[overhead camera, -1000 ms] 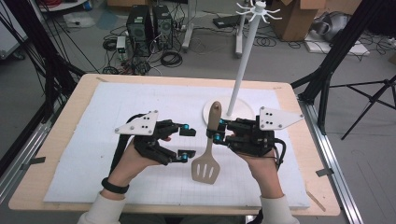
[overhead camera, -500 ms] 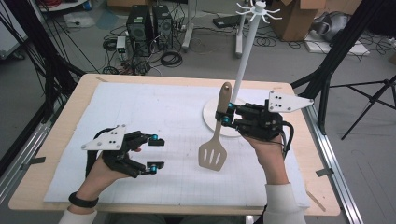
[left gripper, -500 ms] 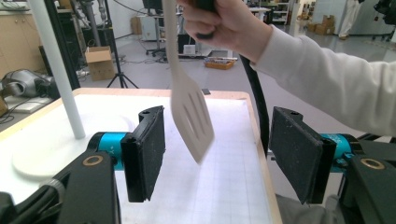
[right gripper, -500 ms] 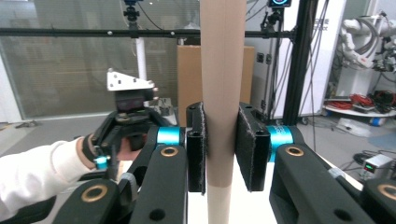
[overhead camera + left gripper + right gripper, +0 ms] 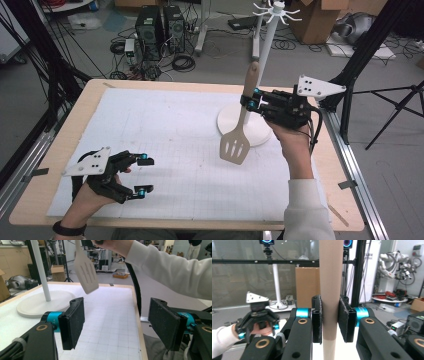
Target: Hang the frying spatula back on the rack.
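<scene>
- A mat (image 5: 165, 145) lay on the tabletop (image 5: 60, 145) and covered most of it.
- A stand (image 5: 264, 55) rose from its round base (image 5: 260, 127) on the far right part of the mat.
- The right hand-held gripper (image 5: 248, 100) was above the right side of the tabletop, just right of the stand's pole, clamped on the handle of a spatula (image 5: 240, 125).
- The spatula hung off the mat, handle up and blade down, with its blade in front of the base's near left edge.
- The left hand-held gripper (image 5: 142, 175) sat low over the near left corner of the mat, well apart from the spatula, its jaws spread and pointing right.
</scene>
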Demonstrator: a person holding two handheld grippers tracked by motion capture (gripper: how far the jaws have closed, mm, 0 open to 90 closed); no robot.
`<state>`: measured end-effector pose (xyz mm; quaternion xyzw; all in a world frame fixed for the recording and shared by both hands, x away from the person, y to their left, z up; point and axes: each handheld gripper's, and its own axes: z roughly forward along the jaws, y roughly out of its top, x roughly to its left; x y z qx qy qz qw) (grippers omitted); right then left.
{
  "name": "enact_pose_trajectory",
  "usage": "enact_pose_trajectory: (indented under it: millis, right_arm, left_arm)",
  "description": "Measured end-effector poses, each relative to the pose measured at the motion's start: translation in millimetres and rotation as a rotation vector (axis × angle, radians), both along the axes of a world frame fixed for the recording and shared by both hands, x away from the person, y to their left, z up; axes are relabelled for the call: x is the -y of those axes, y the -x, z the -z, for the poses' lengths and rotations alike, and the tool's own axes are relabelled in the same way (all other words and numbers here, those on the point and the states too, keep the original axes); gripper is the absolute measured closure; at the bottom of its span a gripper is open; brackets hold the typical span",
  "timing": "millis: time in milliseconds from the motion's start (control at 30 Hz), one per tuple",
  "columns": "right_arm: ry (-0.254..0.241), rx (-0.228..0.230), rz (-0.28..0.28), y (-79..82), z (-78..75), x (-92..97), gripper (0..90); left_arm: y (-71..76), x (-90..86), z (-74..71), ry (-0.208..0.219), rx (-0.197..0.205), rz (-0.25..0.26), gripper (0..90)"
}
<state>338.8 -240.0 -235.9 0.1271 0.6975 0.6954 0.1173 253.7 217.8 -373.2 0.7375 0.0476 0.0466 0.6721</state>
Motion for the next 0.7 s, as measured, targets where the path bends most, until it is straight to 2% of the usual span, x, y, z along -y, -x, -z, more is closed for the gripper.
enact_pose_trajectory:
  millis: [167, 333, 700]
  right_arm:
    - [-0.004, -0.011, 0.033, -11.8, -6.5, 3.4, 75.3]
    - [0.002, -0.019, 0.062, -23.6, -12.7, 6.5, 75.3]
    - [-0.019, -0.043, 0.123, -47.8, -24.1, 13.8, 75.3]
  left_arm:
    - [3.4, -7.7, 3.2, 0.003, 0.013, -0.019, 29.0]
    - [5.0, -15.4, 6.5, 0.029, 0.008, -0.029, 27.8]
    - [5.4, -21.6, 8.5, 0.027, 0.003, -0.026, 26.0]
